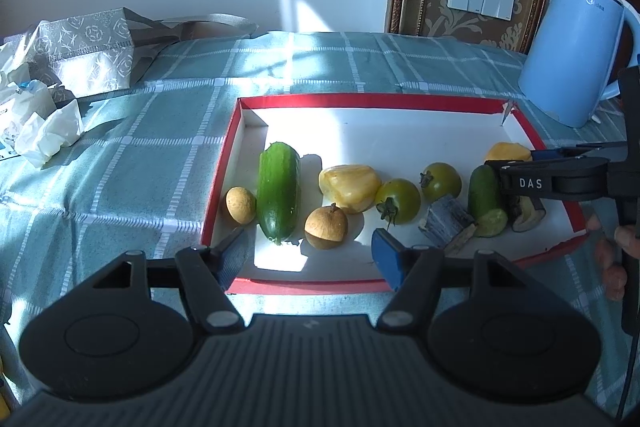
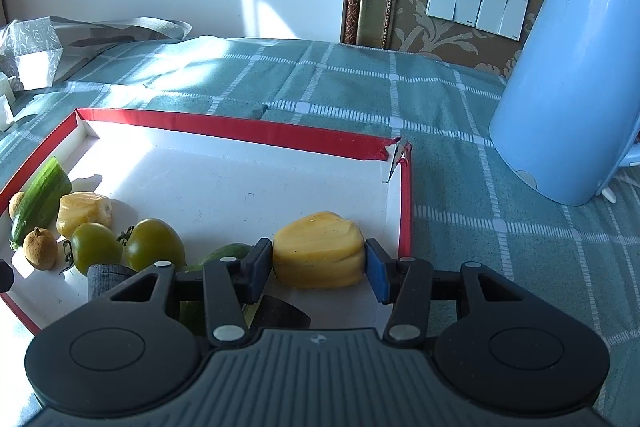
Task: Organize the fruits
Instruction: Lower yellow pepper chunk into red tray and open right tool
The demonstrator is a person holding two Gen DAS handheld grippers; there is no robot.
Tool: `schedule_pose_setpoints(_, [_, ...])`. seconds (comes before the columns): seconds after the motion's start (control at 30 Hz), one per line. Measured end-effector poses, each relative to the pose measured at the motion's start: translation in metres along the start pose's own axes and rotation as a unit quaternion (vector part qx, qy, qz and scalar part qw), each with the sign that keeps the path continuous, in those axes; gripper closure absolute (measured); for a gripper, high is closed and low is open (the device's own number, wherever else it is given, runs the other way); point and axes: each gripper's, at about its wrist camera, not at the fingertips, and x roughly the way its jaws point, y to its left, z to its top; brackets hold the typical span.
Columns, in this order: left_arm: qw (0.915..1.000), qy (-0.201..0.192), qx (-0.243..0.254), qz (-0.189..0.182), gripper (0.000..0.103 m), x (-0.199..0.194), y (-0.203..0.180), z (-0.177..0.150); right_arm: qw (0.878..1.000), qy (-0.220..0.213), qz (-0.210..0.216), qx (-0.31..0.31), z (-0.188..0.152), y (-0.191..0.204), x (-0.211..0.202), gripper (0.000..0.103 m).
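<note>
The yellow fruit piece [image 2: 319,250] sits low and centre in the right wrist view, long axis running left to right, clamped between the blue pads of the right gripper [image 2: 316,267] near the right wall of the red-rimmed tray [image 2: 240,129]. The left gripper [image 1: 310,253] hangs with its jaws apart and holding nothing above the tray's near edge. Beyond it, mid-frame, the large cucumber [image 1: 279,197] lies pointing away toward the wall. The blue kettle [image 2: 572,87] stands upper right.
</note>
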Motion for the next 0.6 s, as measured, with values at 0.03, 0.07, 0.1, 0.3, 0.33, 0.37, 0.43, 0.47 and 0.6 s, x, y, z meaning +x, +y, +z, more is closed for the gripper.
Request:
schedule_pose_setpoints(0.03, [1.0000, 0.001, -0.001, 0.000, 0.037, 0.000, 0.000, 0.000, 1.000, 0.000, -0.001, -0.002, 0.000, 0.000, 0.000, 0.053])
schedule_pose_setpoints(0.07, [1.0000, 0.001, -0.001, 0.001, 0.037, 0.000, 0.001, 0.000, 1.000, 0.000, -0.001, -0.003, 0.000, 0.000, 0.000, 0.053])
schedule_pose_setpoints(0.1, [1.0000, 0.000, -0.001, 0.001, 0.037, -0.001, 0.001, 0.000, 1.000, 0.001, -0.001, -0.003, 0.000, 0.000, 0.000, 0.053])
schedule_pose_setpoints(0.3, [1.0000, 0.000, 0.000, 0.002, 0.035, -0.003, 0.003, -0.002, 1.000, -0.023, 0.001, -0.001, 0.003, -0.001, -0.011, 0.045])
schedule_pose_setpoints(0.33, [1.0000, -0.001, 0.000, 0.001, 0.035, -0.003, 0.003, -0.002, 1.000, -0.027, 0.001, -0.004, 0.004, 0.000, -0.013, 0.040])
schedule_pose_setpoints(0.37, [1.0000, -0.001, 0.000, 0.001, 0.035, -0.004, 0.003, -0.002, 0.999, -0.033, 0.001, -0.006, 0.005, 0.000, -0.017, 0.038])
schedule_pose_setpoints(0.43, [1.0000, 0.000, -0.002, 0.000, 0.035, -0.004, 0.004, -0.003, 0.999, -0.043, -0.002, -0.004, 0.005, 0.000, -0.023, 0.038])
schedule_pose_setpoints(0.47, [1.0000, 0.000, -0.002, 0.000, 0.035, -0.005, 0.005, -0.003, 0.999, -0.045, -0.001, -0.001, 0.005, 0.000, -0.026, 0.038])
schedule_pose_setpoints(0.6, [1.0000, -0.002, -0.006, -0.001, 0.035, -0.008, 0.008, -0.005, 0.998, -0.066, 0.002, 0.023, -0.001, -0.004, -0.047, 0.038])
